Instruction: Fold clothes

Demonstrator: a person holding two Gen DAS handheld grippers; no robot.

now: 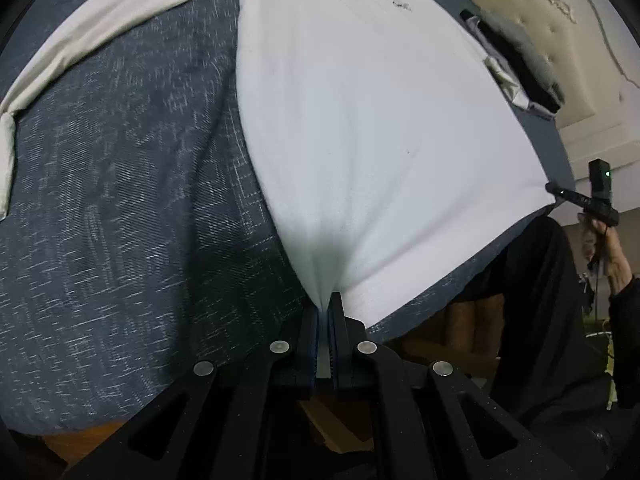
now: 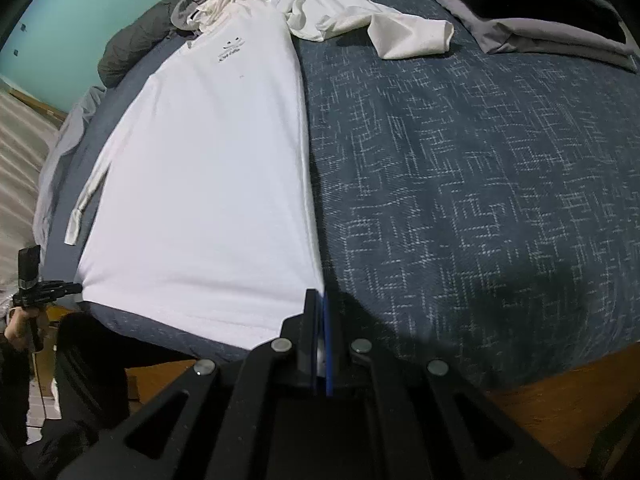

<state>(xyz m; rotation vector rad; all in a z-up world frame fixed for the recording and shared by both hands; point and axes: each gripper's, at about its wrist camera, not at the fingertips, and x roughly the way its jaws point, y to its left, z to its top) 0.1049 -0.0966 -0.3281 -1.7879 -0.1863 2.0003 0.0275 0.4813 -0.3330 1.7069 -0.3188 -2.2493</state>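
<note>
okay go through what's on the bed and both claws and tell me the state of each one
White shirt: flat on the bed, front up, hem pulled taut.
Sleeve along the shirt's side: lying straight.
Other sleeve: spread out, rumpled.
Left claw: shut on a hem corner.
Right claw: shut on the other hem corner.
Blue bedspread: spread smooth.

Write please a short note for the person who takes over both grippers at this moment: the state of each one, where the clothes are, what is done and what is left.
Left gripper: shut on one bottom-hem corner of the white long-sleeve shirt.
Right gripper: shut on the other hem corner.
The shirt lies front up on the blue bedspread, hem at the near bed edge, pulled flat between the two grips. One sleeve lies along the side; the other is spread out near the collar.
Done: shirt laid out and smoothed.
Left: sleeves and body are still unfolded.
</note>
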